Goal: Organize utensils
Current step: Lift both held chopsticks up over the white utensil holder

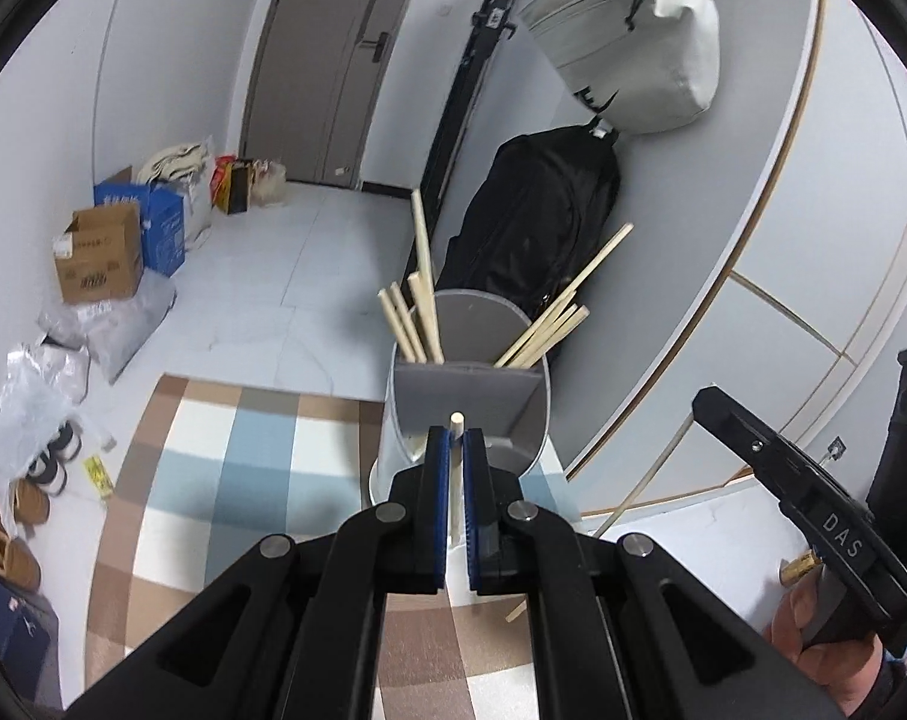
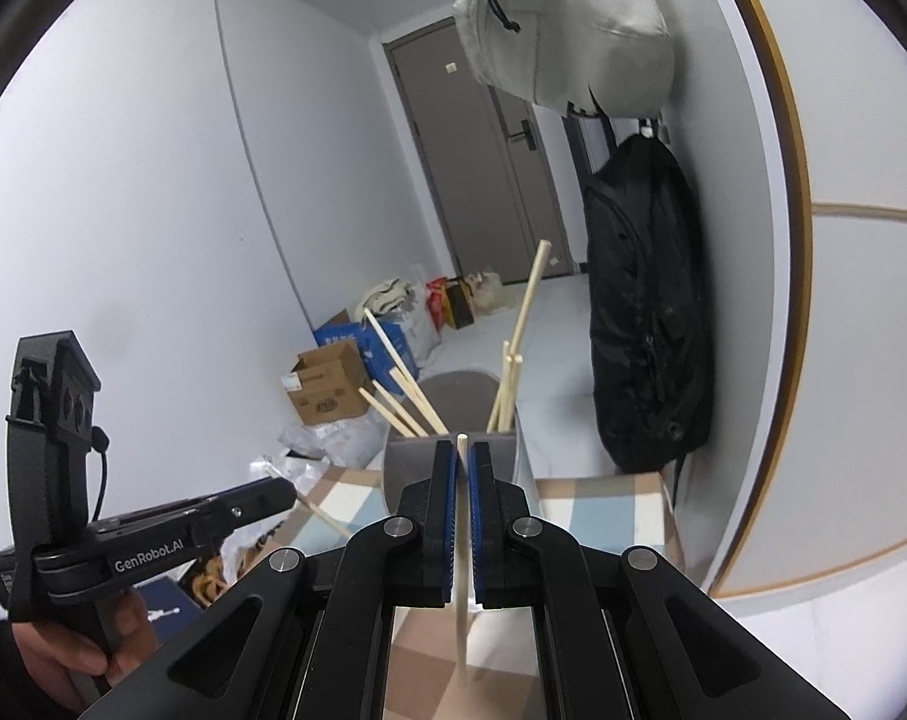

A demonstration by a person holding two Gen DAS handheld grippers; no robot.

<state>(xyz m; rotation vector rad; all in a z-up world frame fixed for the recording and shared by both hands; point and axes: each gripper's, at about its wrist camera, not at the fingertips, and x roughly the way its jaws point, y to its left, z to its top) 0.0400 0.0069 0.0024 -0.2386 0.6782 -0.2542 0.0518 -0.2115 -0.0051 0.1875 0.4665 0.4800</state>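
Note:
A grey utensil holder [image 1: 516, 330] with a divider stands on the checked mat; several wooden chopsticks [image 1: 420, 294] lean in its far compartments. My left gripper [image 1: 456, 441] is shut on one wooden chopstick [image 1: 456, 420], upright, just in front of the holder's near compartment. My right gripper [image 2: 462, 450] is shut on another chopstick [image 2: 462, 540], upright, right before the holder [image 2: 453, 387]. More chopsticks [image 2: 417, 399] lean inside it. A loose chopstick [image 1: 639, 480] hangs under the right gripper's body [image 1: 813, 498]. The left gripper's body [image 2: 153, 531] shows at the left.
The checked mat [image 1: 225, 456] covers the table. On the right are a curved grey wall, a hanging black bag [image 1: 537, 210] and a beige bag [image 1: 633, 36]. Cardboard boxes [image 1: 99, 252], plastic bags and shoes [image 1: 9, 534] lie on the floor at left.

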